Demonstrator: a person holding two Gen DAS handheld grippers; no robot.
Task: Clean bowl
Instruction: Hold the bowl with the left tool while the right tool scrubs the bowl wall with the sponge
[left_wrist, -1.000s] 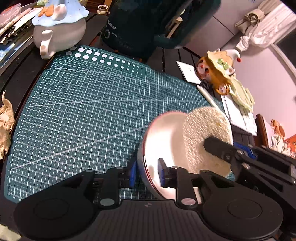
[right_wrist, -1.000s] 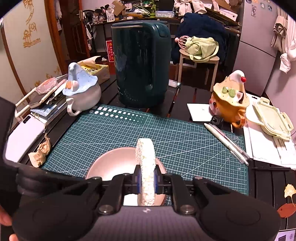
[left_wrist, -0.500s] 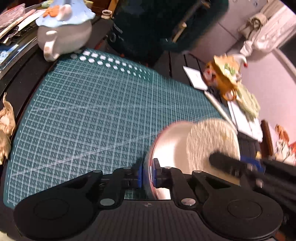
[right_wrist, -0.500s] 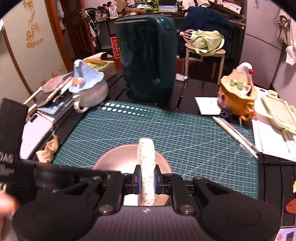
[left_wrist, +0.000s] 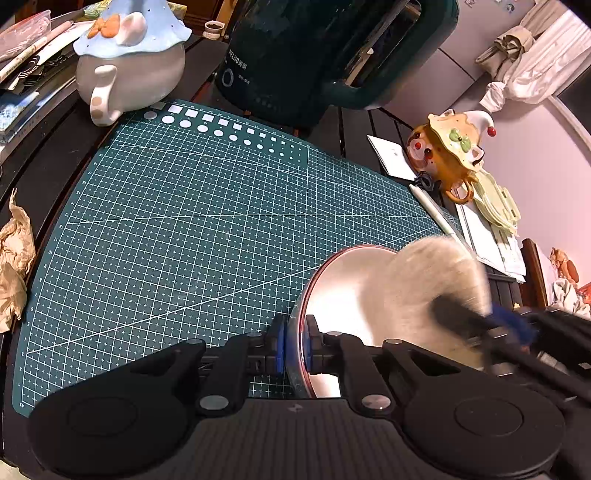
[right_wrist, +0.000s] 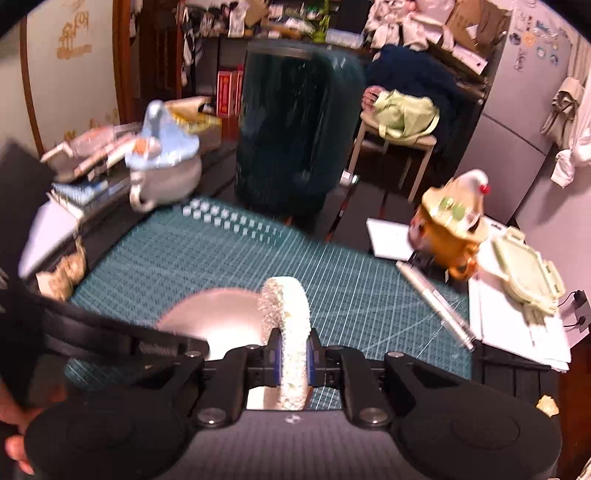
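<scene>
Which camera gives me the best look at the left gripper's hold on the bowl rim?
The left wrist view. There the left gripper is shut on the bowl rim, one pad inside and one outside. The right wrist view is blurred; it shows the bowl behind the sponge, with the grip point hidden by a black arm.

A cluttered home room: fridge (right_wrist: 517, 122), clothes-piled chair (right_wrist: 399, 122), novelty teapots on the table.

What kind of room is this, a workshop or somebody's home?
Most likely a lived-in home room with a cluttered hobby desk. A green cutting mat covers the desk, novelty teapots stand on it, and a fridge and clothes heaped on a stool sit behind.
</scene>
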